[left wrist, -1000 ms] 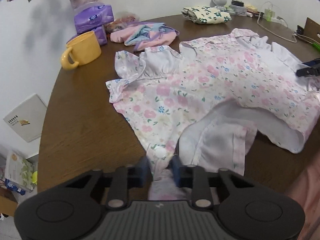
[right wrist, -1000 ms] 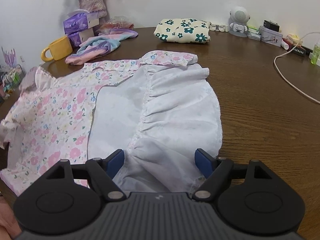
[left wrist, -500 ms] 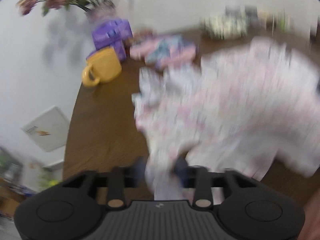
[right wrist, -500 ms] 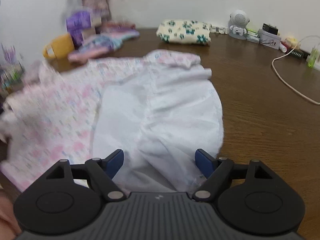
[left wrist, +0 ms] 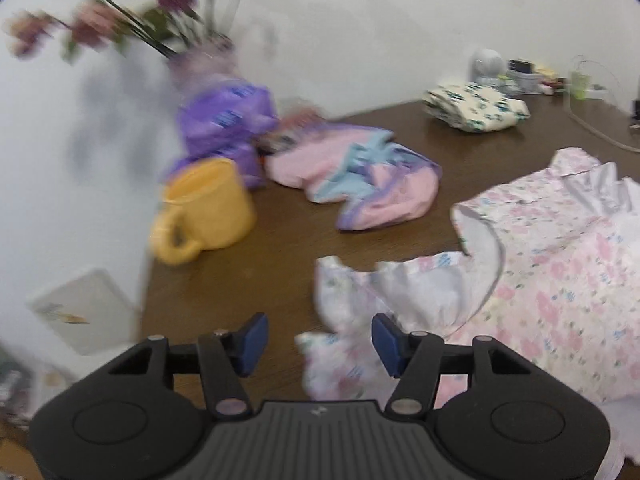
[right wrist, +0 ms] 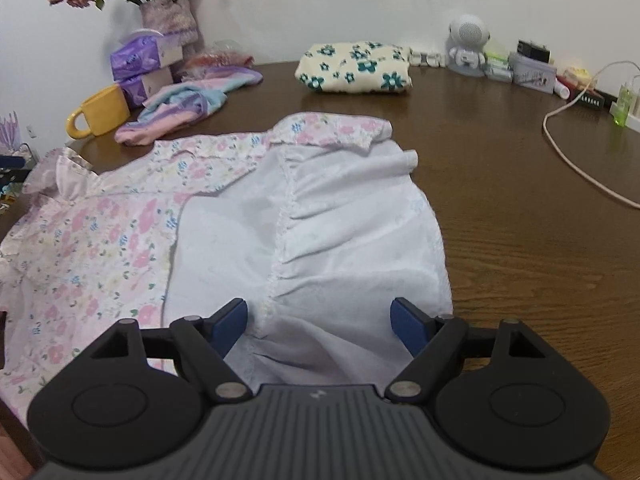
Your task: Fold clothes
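A: In the left wrist view, where's the floral dress (left wrist: 560, 272)?

B: Spread on the brown table (left wrist: 280, 248), to the right of the yellow mug (left wrist: 208, 208). A ruffled sleeve (left wrist: 352, 304) lies crumpled nearest the left gripper (left wrist: 318, 340). Its jaws are opening; the sleeve shows between them, but the pads aren't pressing it.

A: And the right wrist view?

B: The dress (right wrist: 120, 232) lies right of the mug (right wrist: 102, 114), and its white lining (right wrist: 320, 232) is turned up nearest the camera. The right gripper (right wrist: 320, 322) has its jaws wide apart over the gathered seam, gripping nothing.

A: How will it handle?

B: Light, thin and floppy, I'd judge; it will sag and bunch. Take it at an edge, such as the hem or a shoulder seam, rather than mid-panel.
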A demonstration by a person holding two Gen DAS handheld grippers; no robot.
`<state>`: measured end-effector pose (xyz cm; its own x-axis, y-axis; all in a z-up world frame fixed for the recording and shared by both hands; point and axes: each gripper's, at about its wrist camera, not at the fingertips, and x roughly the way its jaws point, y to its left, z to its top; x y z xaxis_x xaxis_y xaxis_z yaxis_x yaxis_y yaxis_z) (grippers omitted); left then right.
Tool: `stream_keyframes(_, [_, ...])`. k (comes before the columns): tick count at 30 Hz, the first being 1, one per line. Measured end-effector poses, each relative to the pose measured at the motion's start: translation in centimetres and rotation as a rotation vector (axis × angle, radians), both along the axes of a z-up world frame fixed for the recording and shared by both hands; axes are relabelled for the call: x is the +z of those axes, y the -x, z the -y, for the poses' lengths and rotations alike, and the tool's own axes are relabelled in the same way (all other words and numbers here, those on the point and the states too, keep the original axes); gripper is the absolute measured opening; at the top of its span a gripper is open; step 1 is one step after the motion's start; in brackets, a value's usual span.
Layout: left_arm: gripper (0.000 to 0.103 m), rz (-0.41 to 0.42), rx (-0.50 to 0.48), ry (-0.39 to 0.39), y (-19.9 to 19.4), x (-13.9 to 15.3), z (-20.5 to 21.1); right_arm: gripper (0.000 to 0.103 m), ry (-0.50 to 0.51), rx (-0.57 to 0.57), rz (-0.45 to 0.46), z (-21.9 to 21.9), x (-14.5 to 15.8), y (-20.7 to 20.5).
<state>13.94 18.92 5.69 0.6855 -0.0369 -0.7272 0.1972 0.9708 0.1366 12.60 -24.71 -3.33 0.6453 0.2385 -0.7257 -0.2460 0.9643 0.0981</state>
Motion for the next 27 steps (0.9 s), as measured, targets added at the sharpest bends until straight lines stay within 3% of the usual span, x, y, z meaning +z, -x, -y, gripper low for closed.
stream_keyframes(1, [0.056,-0.037,-0.026,0.027,-1.1,-0.6,-0.2,0.080,0.005,-0.003,0.001,-0.1,-0.1,-0.1])
stream_keyframes(4, [0.050,-0.086,-0.031,-0.014,-3.2,-2.4,0.2,0.081,0.023,-0.011,0.001,-0.3,-0.2,-0.3])
stream_keyframes(5, [0.038,-0.093,-0.031,-0.030,-3.6,-2.9,0.4,0.081,0.033,-0.013,0.002,-0.5,-0.2,-0.4])
stream_keyframes(6, [0.011,-0.098,-0.022,-0.030,-3.8,-2.9,0.4,0.081,0.045,-0.014,0.003,-0.7,-0.3,-0.4])
stream_keyframes(7, [0.001,-0.103,-0.012,-0.027,-4.0,-2.9,0.3,0.081,0.060,-0.014,0.007,-0.9,-0.3,-0.3])
stream_keyframes(11, [0.002,-0.072,0.065,-0.119,-4.4,-3.0,-0.3,0.081,0.081,-0.042,0.018,-1.3,-0.5,0.0])
stream_keyframes(14, [0.003,-0.047,0.134,-0.120,-4.6,-3.0,-1.3,0.082,0.080,-0.074,0.030,-1.4,-0.6,0.3])
stream_keyframes(16, [0.011,-0.051,0.170,-0.061,-4.4,-2.8,-2.5,0.082,0.079,-0.092,0.038,-1.5,-0.7,0.5])
stream_keyframes(18, [0.029,-0.048,0.203,0.022,-3.8,-2.3,-3.8,0.083,0.075,-0.097,0.043,-1.4,-0.7,0.7])
stream_keyframes(22, [0.031,-0.056,0.196,0.125,-2.5,-1.8,-5.1,0.084,0.074,-0.096,0.046,-1.4,-0.7,0.8])
stream_keyframes(24, [0.040,-0.066,0.182,0.170,-1.9,-1.6,-5.5,0.085,0.075,-0.094,0.046,-1.5,-0.8,0.7])
stream_keyframes(27, [0.045,-0.068,0.145,0.195,-1.8,-1.9,-5.3,0.087,0.074,-0.093,0.051,-1.7,-0.8,0.7])
